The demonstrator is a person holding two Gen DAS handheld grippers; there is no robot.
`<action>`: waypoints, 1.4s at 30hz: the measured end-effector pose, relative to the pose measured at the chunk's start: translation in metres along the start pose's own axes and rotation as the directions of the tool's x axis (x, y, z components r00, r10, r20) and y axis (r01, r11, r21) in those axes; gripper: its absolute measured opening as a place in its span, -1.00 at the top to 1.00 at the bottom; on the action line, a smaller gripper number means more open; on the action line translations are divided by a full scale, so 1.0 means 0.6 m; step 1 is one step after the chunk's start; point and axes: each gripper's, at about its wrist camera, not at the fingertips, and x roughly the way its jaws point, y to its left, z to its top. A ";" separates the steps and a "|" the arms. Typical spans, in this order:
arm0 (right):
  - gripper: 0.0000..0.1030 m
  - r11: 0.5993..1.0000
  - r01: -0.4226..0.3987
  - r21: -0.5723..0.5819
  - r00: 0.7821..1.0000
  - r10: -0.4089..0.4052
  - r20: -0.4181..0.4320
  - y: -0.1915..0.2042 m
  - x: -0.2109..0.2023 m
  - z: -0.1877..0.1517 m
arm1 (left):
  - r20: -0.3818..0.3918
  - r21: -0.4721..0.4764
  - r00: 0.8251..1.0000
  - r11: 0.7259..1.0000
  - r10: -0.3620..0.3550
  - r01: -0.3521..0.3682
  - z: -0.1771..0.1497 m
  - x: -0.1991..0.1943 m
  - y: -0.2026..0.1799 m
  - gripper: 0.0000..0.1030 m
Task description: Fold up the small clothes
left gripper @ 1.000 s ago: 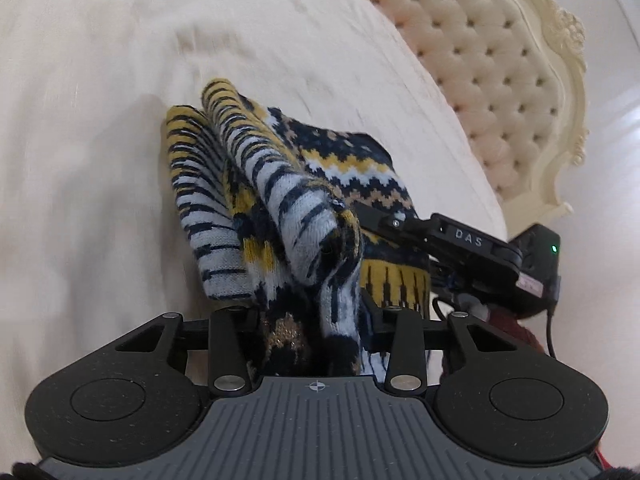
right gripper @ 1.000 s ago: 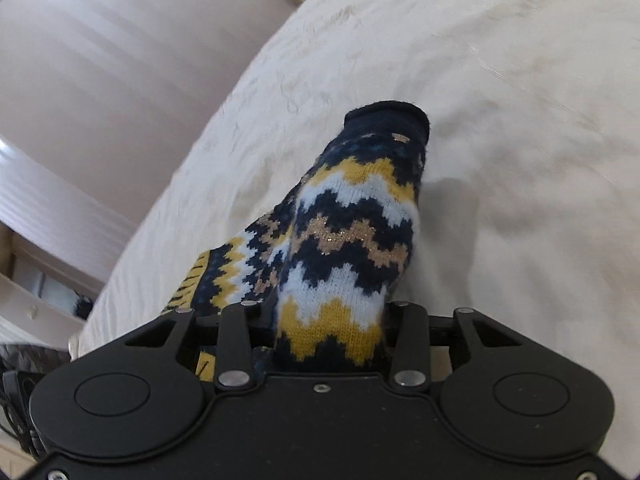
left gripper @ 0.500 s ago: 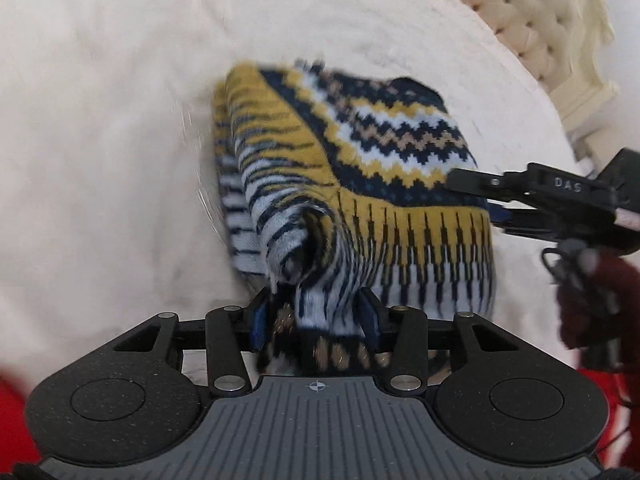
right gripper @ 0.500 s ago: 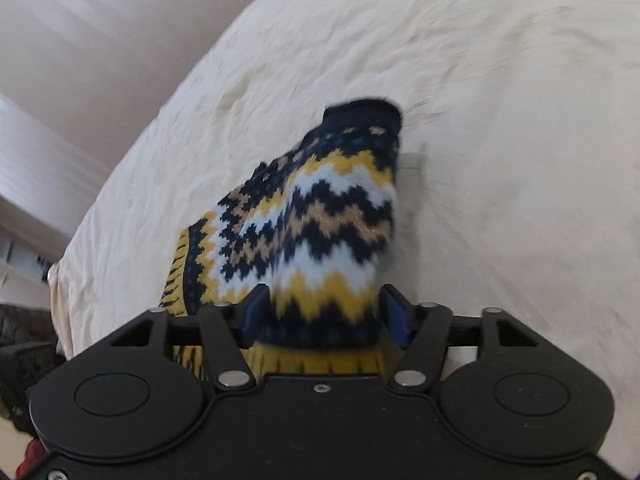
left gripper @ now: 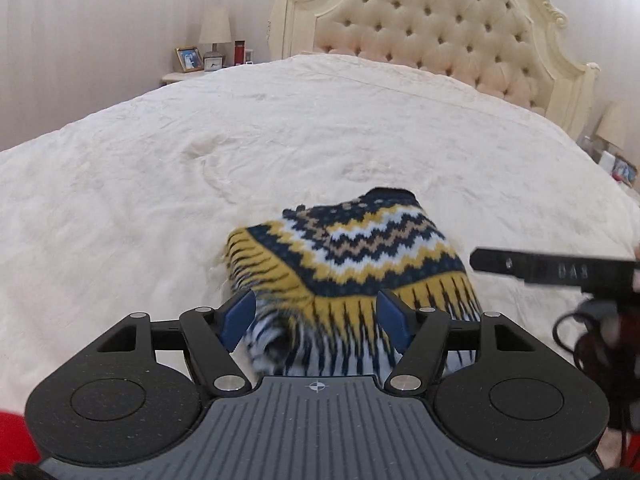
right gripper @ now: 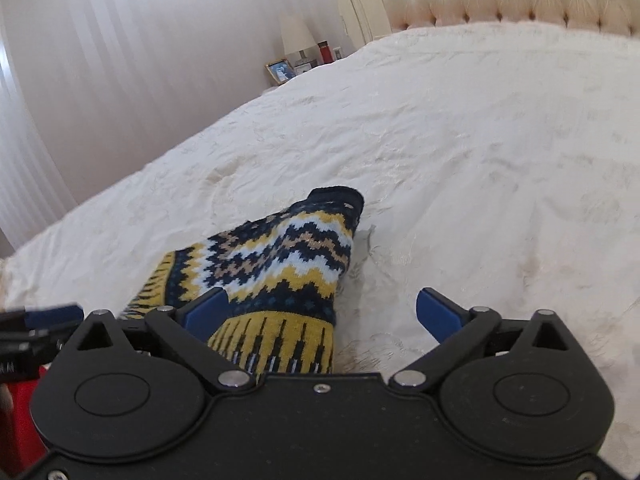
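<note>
Looking down, I see the knitted sweater (left gripper: 352, 264) lying on the cream bed (left gripper: 160, 184), partly between my wide-open left gripper (left gripper: 318, 320) and right gripper (right gripper: 320, 312). Neither holds it. A padded headboard (left gripper: 436, 28) stands behind.

The left black two-finger gripper (left gripper: 318, 316) sits low over the navy, yellow and white zigzag knitted garment (left gripper: 352, 256) — its blue-padded fingers (left gripper: 239, 316) spread apart on either side of the garment's striped near hem. The right black two-finger gripper (right gripper: 322, 312) stands wide too, one blue pad (right gripper: 206, 312) against the garment's right edge, the other clear of it.
</note>
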 end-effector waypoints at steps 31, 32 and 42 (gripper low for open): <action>-0.93 0.998 0.057 -0.038 0.993 -0.060 -0.100 -0.006 0.042 -0.005 | -0.148 -0.025 0.978 0.988 0.150 -0.155 -0.012 0.092 0.036 -0.50; -0.94 0.998 0.044 -0.034 0.994 -0.047 -0.095 -0.006 0.030 -0.007 | -0.142 -0.023 0.978 0.987 0.153 -0.158 -0.011 0.086 0.032 -0.50; -0.99 0.998 0.010 -0.064 1.000 -0.010 0.002 0.028 -0.075 -0.013 | -0.142 0.044 0.974 0.985 0.174 -0.169 -0.010 0.023 -0.019 -0.50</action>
